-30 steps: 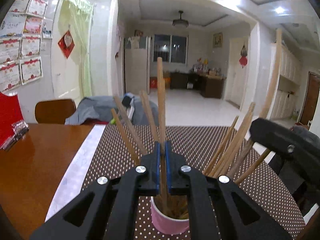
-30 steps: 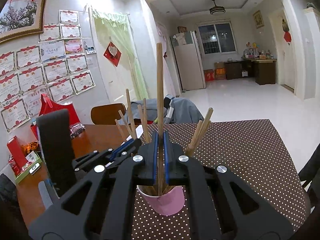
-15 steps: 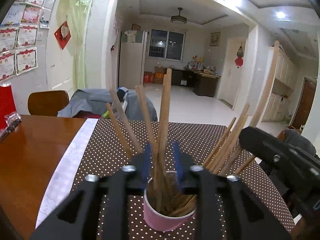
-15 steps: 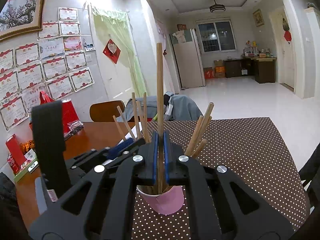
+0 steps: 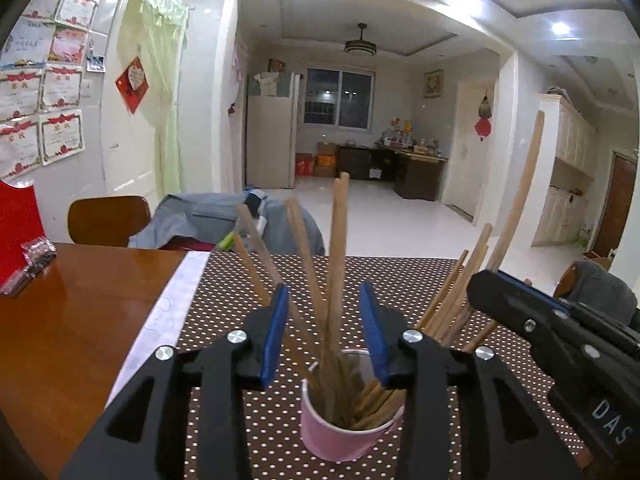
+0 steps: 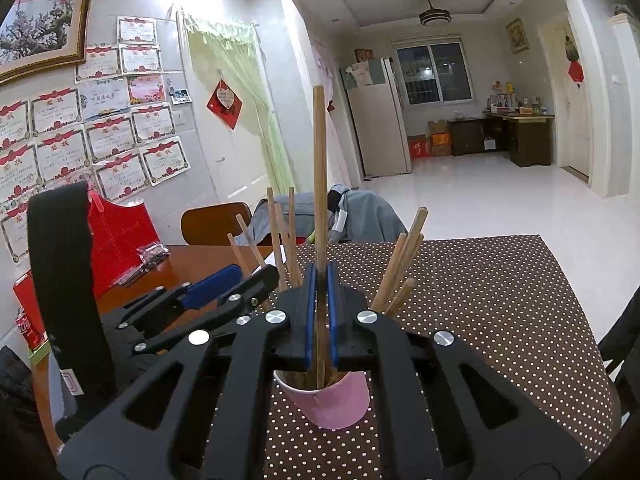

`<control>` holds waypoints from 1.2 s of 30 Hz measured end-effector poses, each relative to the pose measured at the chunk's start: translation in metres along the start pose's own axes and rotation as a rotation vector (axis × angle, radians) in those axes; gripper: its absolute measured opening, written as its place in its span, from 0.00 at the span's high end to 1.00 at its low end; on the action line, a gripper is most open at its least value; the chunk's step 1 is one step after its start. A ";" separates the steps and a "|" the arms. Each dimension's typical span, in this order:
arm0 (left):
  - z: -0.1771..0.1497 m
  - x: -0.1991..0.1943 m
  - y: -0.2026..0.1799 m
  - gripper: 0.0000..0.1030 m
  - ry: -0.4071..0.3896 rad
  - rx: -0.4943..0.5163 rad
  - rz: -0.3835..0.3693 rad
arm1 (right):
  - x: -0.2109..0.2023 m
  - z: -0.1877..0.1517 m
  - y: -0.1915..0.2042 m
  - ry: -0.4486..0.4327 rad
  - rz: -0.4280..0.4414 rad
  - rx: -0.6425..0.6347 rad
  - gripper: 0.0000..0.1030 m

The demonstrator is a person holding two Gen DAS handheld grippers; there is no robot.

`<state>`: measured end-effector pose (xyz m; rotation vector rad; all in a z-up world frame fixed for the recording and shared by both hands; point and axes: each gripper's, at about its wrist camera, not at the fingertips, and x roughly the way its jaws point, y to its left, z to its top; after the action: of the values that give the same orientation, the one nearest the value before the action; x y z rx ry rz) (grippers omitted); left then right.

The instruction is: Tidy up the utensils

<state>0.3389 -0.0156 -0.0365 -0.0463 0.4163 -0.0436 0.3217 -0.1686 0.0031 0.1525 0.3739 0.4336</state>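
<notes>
- Chopsticks (image 5: 335,264): a wooden bundle stands fanned out in the pink cup (image 5: 340,436), which sits on the brown polka-dot tablecloth (image 6: 480,280).
- Left gripper (image 5: 326,328): a second ago its blue pads were clamped on one upright chopstick; the jaws are now opening, and that stick stands loose between the pads, leaning in the cup.
- Right gripper (image 6: 320,312): unchanged from a second ago, with pads pressed together on a single upright chopstick (image 6: 319,184) whose lower end is inside the cup.
- Cup position: the same in all frames, just below and ahead of both grippers.
- Clearance, left: the two grippers are close together over the cup; the bare wooden table (image 5: 60,320) lies beyond the cloth's left edge.
- Clearance, right and ahead: the cloth is open past the cup up to the far table edge.
- Far side: a chair (image 6: 216,222) draped with grey clothing (image 6: 360,216) stands at the table's far edge.
</notes>
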 end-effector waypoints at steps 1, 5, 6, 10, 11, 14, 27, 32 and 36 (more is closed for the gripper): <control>-0.001 -0.002 0.001 0.64 0.002 0.004 0.013 | 0.000 0.000 0.000 0.002 0.003 0.000 0.94; -0.005 -0.009 0.010 0.64 0.014 0.009 0.048 | 0.001 -0.001 0.005 0.009 0.010 -0.006 0.94; -0.006 -0.011 0.014 0.64 0.016 0.001 0.057 | 0.001 -0.002 0.005 0.010 0.011 -0.009 0.94; -0.006 -0.018 0.030 0.64 0.010 -0.027 0.086 | 0.002 -0.003 0.010 0.018 0.006 -0.026 0.94; -0.005 -0.019 0.033 0.64 0.007 -0.032 0.090 | 0.003 -0.003 0.011 0.021 0.005 -0.030 0.94; -0.002 -0.022 0.043 0.64 -0.002 -0.045 0.103 | 0.005 -0.004 0.012 0.029 0.003 -0.036 0.94; -0.001 -0.014 0.052 0.63 0.008 -0.049 0.109 | 0.030 -0.019 0.017 0.099 -0.020 -0.073 0.94; -0.001 -0.012 0.053 0.63 0.015 -0.044 0.110 | 0.042 -0.029 0.016 0.132 -0.031 -0.078 0.94; -0.002 -0.011 0.052 0.63 0.021 -0.042 0.110 | 0.041 -0.026 0.011 0.125 -0.031 -0.049 0.94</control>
<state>0.3297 0.0365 -0.0371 -0.0642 0.4400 0.0732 0.3420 -0.1392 -0.0316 0.0716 0.4878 0.4220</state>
